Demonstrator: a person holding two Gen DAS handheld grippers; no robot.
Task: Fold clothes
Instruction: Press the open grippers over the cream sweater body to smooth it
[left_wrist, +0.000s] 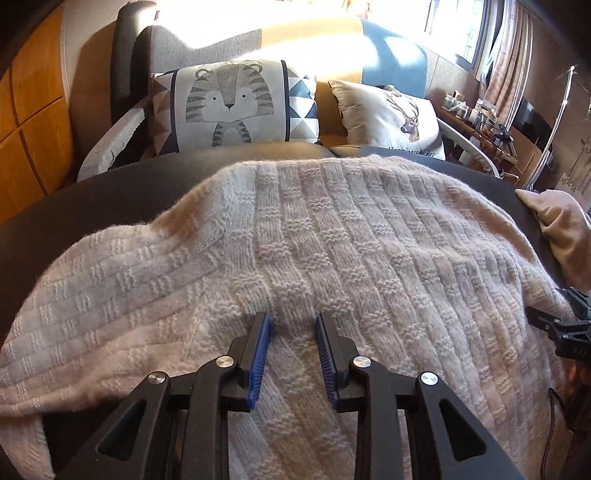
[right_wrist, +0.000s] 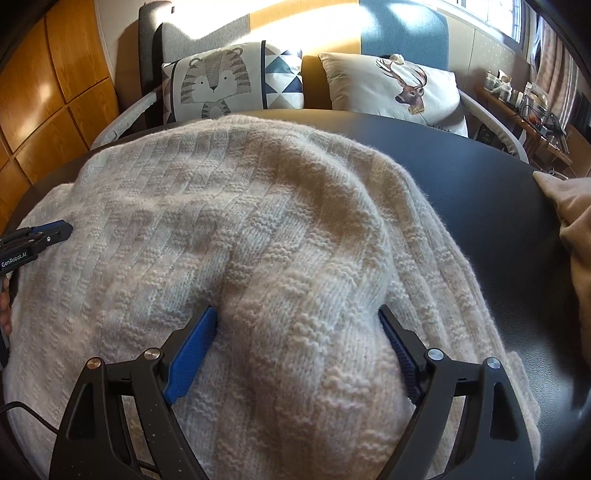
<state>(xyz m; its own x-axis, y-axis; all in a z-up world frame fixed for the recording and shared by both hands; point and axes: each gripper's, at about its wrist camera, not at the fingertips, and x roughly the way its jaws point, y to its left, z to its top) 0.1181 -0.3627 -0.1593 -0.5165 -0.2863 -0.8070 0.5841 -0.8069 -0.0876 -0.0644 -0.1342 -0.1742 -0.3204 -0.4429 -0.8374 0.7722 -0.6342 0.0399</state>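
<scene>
The left gripper (left_wrist: 292, 319) has its jaws a narrow way apart, the blue pads facing each other over a low ridge of the sweater (left_wrist: 332, 240); the tips rest on or just above the knit, and no fabric is pinched between them. The right gripper (right_wrist: 297, 314) stands with its jaws wide, a thick rounded fold of the same sweater (right_wrist: 258, 221) bulging up between the two blue pads. Whether the pads press that fold or only flank it cannot be told.

The cream, basket-patterned sweater lies spread over most of a dark table (left_wrist: 110, 192), one sleeve running off toward the left edge in the left wrist view. In the right wrist view the left gripper (right_wrist: 61, 229) shows at the far left edge, lying over the knit, and bare table (right_wrist: 480, 192) stretches to the right of the garment. A beige cloth (right_wrist: 576, 229) sits at the table's right edge, apart from the sweater.

Behind the table is a sofa (right_wrist: 402, 33) with a tiger cushion (right_wrist: 218, 85) and, beside it, a deer cushion (right_wrist: 399, 88). Wooden panels (right_wrist: 55, 92) line the wall at left.
</scene>
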